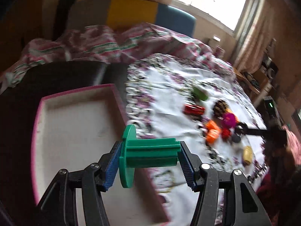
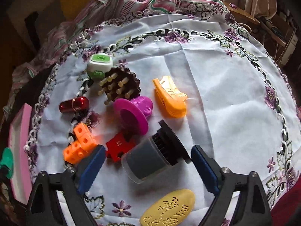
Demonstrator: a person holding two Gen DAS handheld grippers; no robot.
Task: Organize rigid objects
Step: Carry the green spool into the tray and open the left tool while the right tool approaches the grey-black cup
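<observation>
Clamped between the blue pads of my left gripper (image 1: 149, 162) is a green spool (image 1: 144, 155), held endwise, one pad on its round flange and the other on the far end of its ribbed shaft. It hangs over the right edge of the pink-rimmed tray (image 1: 75, 94), whose white floor shows nothing in it, so I judge the sorting has barely begun and this spool would be the first piece in.

My right gripper (image 2: 147, 166) is spread wide, its pads either side of a grey cylinder with a black cap (image 2: 152, 158) that lies tipped on the embroidered cloth (image 2: 225, 94); the pads do not touch it.

Left on the cloth, close together: orange linked cubes (image 2: 79, 145), a red block (image 2: 118, 146), a magenta flanged piece (image 2: 133, 113), an orange clip (image 2: 169, 98), a dark pegged disc (image 2: 120, 84), a red metal capsule (image 2: 74, 104), a green-and-white case (image 2: 99, 64) and a yellow embossed oval (image 2: 167, 209). All look hard, small and easy to pinch.
</observation>
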